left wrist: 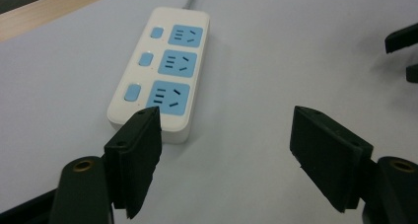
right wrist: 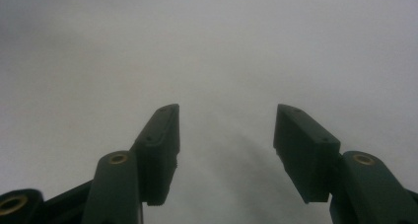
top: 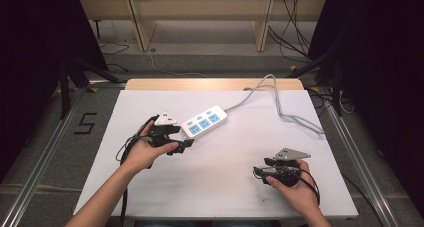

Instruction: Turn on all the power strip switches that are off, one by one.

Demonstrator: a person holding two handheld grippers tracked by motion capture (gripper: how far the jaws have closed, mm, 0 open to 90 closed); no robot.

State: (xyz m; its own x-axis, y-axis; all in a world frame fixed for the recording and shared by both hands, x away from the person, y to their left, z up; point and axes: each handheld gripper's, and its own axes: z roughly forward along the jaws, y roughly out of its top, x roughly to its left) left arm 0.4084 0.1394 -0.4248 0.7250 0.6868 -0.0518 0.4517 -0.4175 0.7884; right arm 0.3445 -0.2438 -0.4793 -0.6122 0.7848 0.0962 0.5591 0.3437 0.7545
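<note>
Black and blocky, the left gripper (left wrist: 224, 160) holds its two jaws wide apart with nothing between them, low in the left gripper view. Its left pad sits just in front of the near end of the power strip (left wrist: 162, 71), which runs toward the upper left of that frame. That strip is a white rounded bar with three blue socket faces and three small blue buttons beside them. Its grey cable (top: 280, 107) loops off toward the upper right of the high view.

In the high view the left gripper (top: 182, 144) is left of centre, held in the left hand (top: 145, 152), close to the strip's end. At lower right, the right gripper (top: 262, 167) rests in the right hand (top: 295, 187), well apart from the strip. Its jaws also stand open and empty over the smooth, pale table (top: 225, 187), a matte sheet with a wooden edge at the far side.
</note>
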